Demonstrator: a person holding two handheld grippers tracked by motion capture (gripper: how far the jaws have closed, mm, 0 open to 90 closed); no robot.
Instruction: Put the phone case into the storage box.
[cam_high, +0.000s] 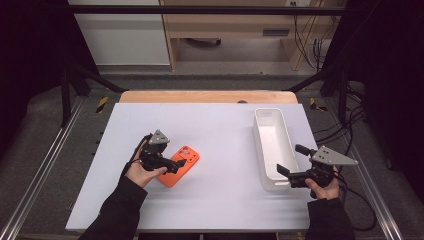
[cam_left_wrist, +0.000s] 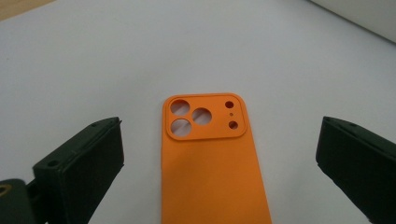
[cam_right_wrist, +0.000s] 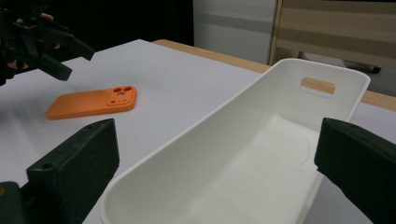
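Observation:
An orange phone case (cam_high: 189, 155) lies flat on the white table, back up with its camera cutouts showing (cam_left_wrist: 212, 163). My left gripper (cam_high: 179, 165) hovers just over its near end, open, jaws either side of the case (cam_left_wrist: 219, 122) without touching it. My right gripper (cam_high: 289, 158) is open at the near end of a long white tray (cam_high: 257, 135), one jaw on each side of the tray's end wall (cam_right_wrist: 218, 123); nothing is held. The tray (cam_right_wrist: 224, 140) looks empty. From the right gripper view the case (cam_right_wrist: 91, 105) lies far left under the left gripper (cam_right_wrist: 79, 63).
The white tabletop (cam_high: 210, 120) sits on a wooden bench with metal rails along both sides. The tray has a handle slot (cam_right_wrist: 317, 85) in its far end. Cables trail off the table's right side (cam_high: 357, 200).

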